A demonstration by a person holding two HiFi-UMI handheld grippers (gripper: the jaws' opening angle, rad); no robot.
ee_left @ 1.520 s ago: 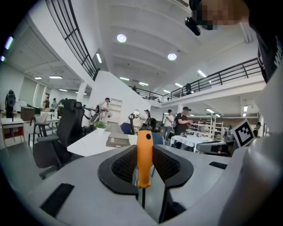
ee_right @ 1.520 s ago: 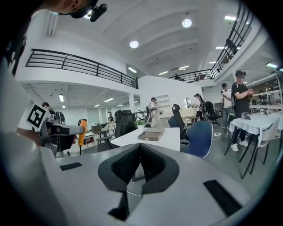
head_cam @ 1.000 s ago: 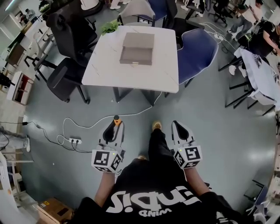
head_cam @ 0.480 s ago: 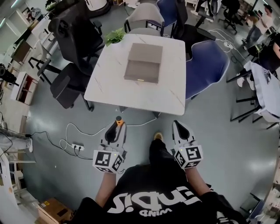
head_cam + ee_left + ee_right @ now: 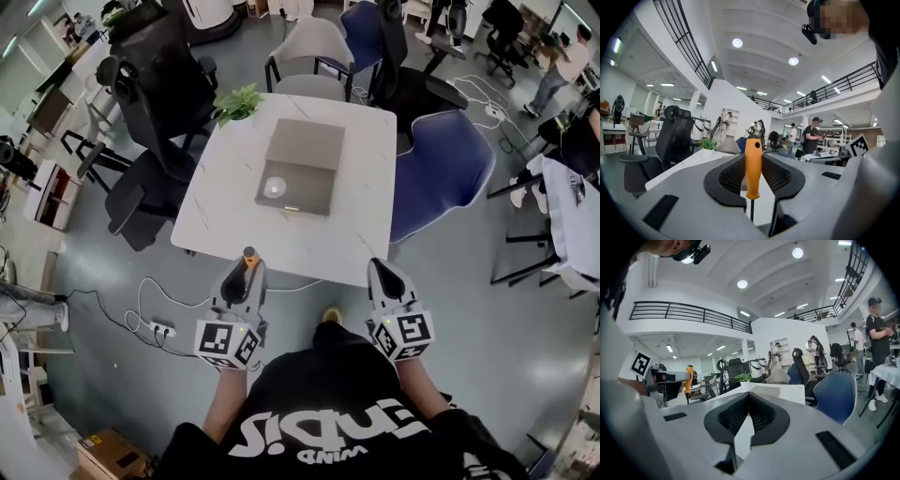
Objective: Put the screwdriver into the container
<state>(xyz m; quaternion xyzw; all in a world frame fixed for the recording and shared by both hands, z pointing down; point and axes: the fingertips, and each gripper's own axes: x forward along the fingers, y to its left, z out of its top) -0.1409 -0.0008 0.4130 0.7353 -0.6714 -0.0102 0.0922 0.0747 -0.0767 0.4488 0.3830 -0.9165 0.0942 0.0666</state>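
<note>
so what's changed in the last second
The person has walked up to the table, so it and the container on it have slid down the head view; the tips of both tongs now overlap its near edge. Unchanged: left tongs clamped on the upright screwdriver, right tongs shut and empty.

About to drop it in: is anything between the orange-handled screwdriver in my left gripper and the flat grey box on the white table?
Nothing visible does. Only bare white table lies between the orange-handled screwdriver, clamped in the left gripper, and the flat grey box.
</note>
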